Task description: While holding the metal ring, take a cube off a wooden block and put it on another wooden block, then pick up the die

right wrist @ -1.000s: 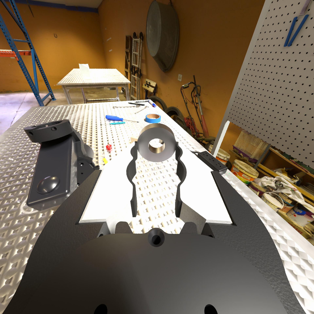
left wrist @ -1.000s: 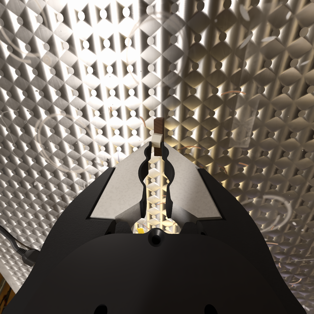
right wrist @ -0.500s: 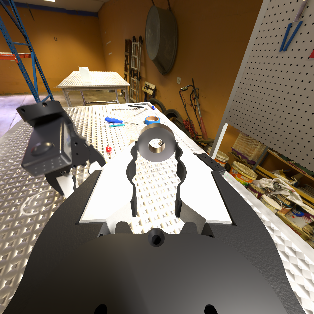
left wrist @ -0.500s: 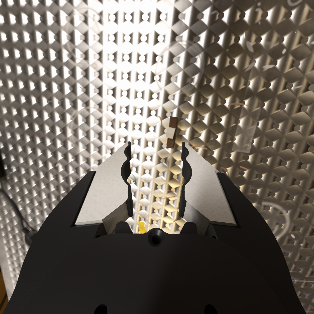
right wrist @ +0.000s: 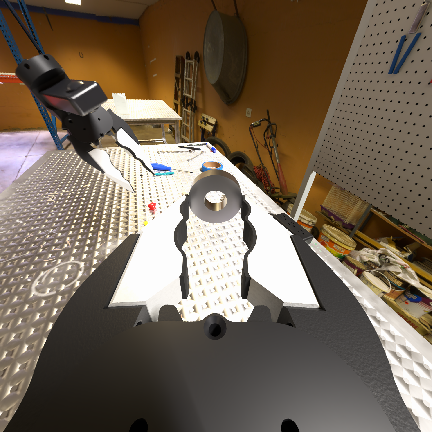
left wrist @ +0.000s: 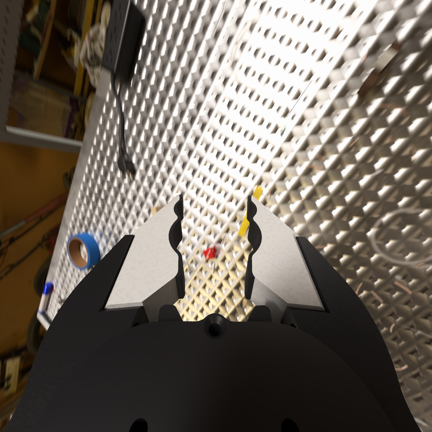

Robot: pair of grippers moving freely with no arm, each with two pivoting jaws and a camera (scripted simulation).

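Note:
My right gripper [right wrist: 215, 198] is shut on the metal ring [right wrist: 230, 211] and holds it upright above the table. My left gripper [left wrist: 215, 204] is open and empty, raised above the table and tilted down; it also shows in the right wrist view [right wrist: 143, 181]. The red die [left wrist: 210, 253] lies on the table below the gap between the left fingers; it also shows in the right wrist view [right wrist: 152, 206]. A blurred wooden block [left wrist: 368, 85] with a pale cube [left wrist: 385, 61] on it shows at the upper right of the left wrist view.
The studded metal table [right wrist: 70, 222] carries a yellow strip [left wrist: 244, 225], a blue tape roll [left wrist: 81, 251], a blue screwdriver [right wrist: 161, 166], a marker [left wrist: 46, 297] and a black power strip [left wrist: 121, 39] with its cord. A pegboard [right wrist: 385, 140] and paint buckets [right wrist: 336, 243] stand beyond the right edge.
My left gripper opened off the cube, leaving it on the wooden block, then rose and swung over to the red die. My right gripper kept hold of the ring, hardly moving.

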